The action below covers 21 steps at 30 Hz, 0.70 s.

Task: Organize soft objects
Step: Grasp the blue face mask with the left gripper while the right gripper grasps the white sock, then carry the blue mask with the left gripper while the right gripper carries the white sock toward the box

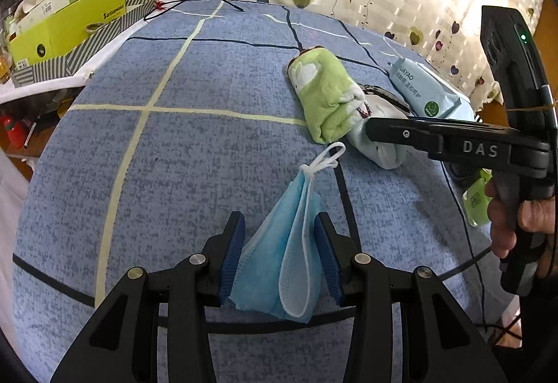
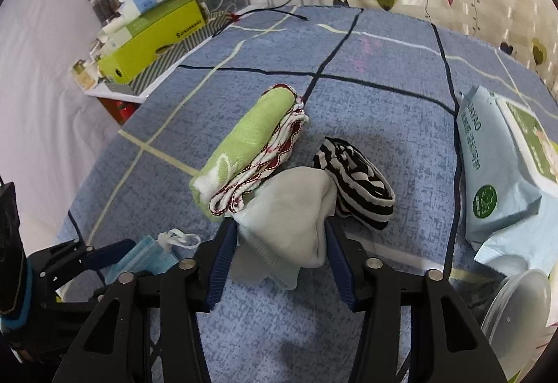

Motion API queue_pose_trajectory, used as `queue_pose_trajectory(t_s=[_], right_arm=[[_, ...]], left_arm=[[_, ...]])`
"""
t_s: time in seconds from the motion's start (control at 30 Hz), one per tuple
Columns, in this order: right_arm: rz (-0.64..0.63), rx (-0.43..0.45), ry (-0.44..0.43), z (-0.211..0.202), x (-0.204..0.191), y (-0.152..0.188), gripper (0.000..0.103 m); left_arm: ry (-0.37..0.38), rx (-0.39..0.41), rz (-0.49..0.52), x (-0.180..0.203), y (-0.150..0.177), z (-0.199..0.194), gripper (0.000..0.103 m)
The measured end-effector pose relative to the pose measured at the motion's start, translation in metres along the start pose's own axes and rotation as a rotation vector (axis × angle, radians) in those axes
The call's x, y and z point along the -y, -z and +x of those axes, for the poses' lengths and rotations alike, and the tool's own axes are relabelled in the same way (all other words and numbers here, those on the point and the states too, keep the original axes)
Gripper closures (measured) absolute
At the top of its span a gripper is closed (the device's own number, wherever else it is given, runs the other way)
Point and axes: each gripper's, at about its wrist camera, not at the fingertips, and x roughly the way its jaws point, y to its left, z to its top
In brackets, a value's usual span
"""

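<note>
Your left tool sits at the bottom centre of the left wrist view, its blue pads on both sides of a folded blue mask and pressing its edges, so it holds the mask just above the blue checked cloth; the mask's white ear loops trail toward mid-frame. Your right tool has its jaws at a middling width around a pale sock at the lower centre of the right wrist view, both pads touching the sock's sides. Just above it lie a green towel roll to the left and a striped sock to the right, both touching the pale sock. A wipes pack lies at the right edge.
</note>
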Motion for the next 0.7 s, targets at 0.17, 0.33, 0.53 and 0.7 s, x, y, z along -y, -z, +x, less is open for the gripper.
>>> queue_pose_trajectory(t_s=[0.17, 0.33, 0.53, 0.7], right_arm=[[-0.011, 0.018, -0.003, -0.006, 0.0, 0.005, 0.076], [-0.026, 0.045, -0.009, -0.024, 0.001, 0.014, 0.076], [-0.022, 0.1, -0.054, -0.056, 0.004, 0.024, 0.077], [-0.041, 0.176, -0.068, -0.091, 0.003, 0.026, 0.077]], left_arm=[[0.01, 0.004, -0.005, 0.005, 0.005, -0.002, 0.065], [0.021, 0.006, -0.028, 0.008, 0.008, -0.003, 0.08], [0.031, 0.006, -0.056, 0.016, 0.003, -0.007, 0.086], [0.018, 0.062, -0.046, 0.031, -0.009, -0.025, 0.086]])
